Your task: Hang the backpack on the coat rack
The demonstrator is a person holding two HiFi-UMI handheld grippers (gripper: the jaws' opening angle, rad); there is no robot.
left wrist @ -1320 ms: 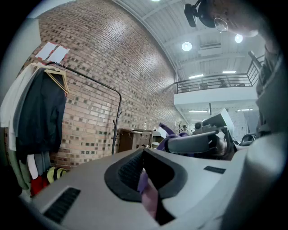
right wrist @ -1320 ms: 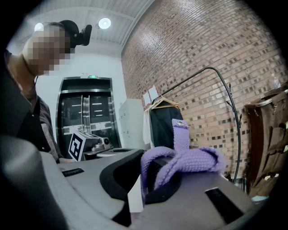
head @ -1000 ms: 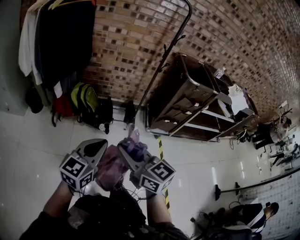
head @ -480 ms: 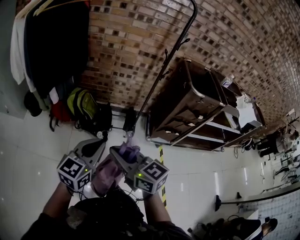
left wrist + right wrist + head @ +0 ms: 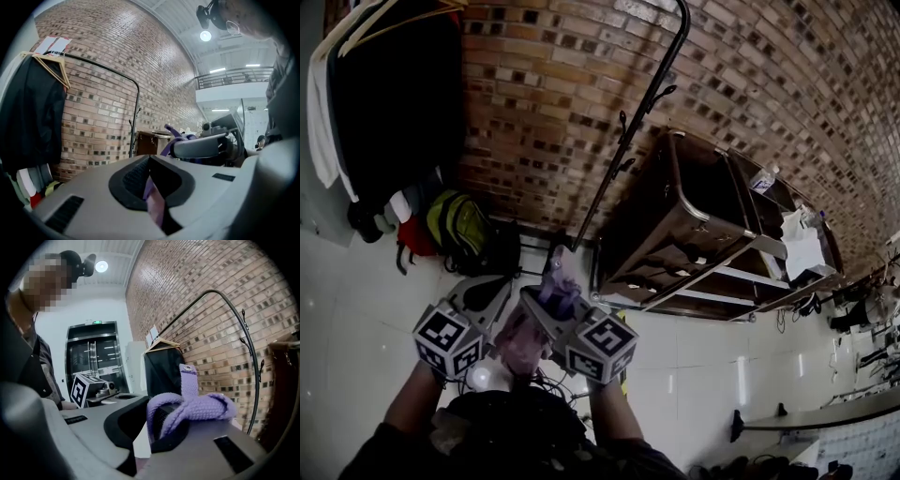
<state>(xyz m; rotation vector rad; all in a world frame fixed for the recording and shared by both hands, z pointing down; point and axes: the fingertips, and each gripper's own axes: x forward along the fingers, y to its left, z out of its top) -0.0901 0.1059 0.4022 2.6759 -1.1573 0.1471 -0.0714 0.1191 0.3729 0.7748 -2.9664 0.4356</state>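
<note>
Both hand-held grippers (image 5: 502, 291) (image 5: 546, 300) clamped, side by side

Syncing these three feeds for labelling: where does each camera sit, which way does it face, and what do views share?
Head view: on the person's head, facing steeply down; forearms, left gripper, right gripper, backpack.
Left gripper view: on the left gripper, facing the brick wall; jaws shut on backpack, person's torso right.
Right gripper view: on the right gripper, facing along the brick wall; jaws shut on strap, torso left.
Shared: all see the coat rack.
</note>
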